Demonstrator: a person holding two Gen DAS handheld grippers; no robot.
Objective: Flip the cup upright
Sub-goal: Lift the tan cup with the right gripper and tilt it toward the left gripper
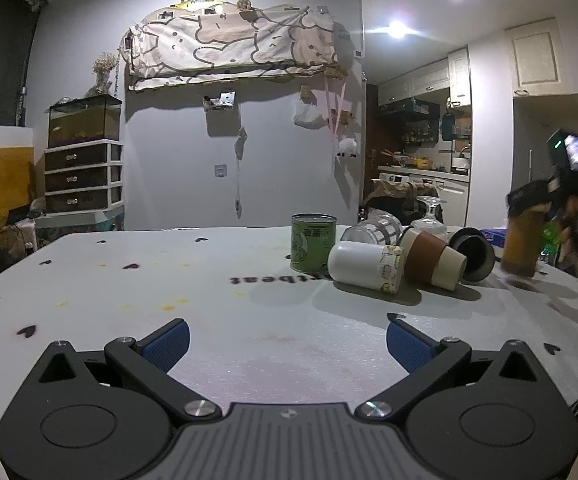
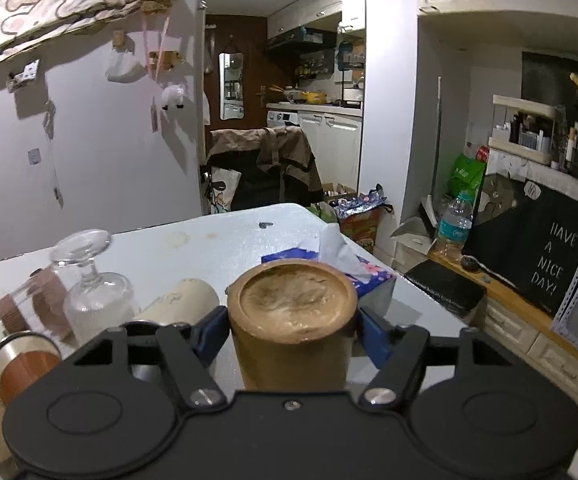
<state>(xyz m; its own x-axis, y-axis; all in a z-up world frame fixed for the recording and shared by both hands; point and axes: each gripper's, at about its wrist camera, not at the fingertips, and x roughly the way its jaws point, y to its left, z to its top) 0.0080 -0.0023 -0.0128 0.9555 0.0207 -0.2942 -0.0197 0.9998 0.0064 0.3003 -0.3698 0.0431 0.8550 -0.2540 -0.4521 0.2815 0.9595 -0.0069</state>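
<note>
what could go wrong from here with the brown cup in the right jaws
1. The right gripper clamps the brown cup base-up; swinging it over could knock the tissue box just behind it.
2. The upside-down stemmed glass and the cups lying on their sides, such as the beige cup, crowd its left; a wide turn may send them rolling.
3. The pads seem to pinch only the cup's sides, so it may slip mid-turn.

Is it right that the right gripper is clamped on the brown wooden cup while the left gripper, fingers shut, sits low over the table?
Not quite. In the left wrist view the left gripper has its fingers spread wide open, with nothing between them. The rest holds: the right gripper is clamped on the brown wooden cup, and the left one sits low over the table.
</note>
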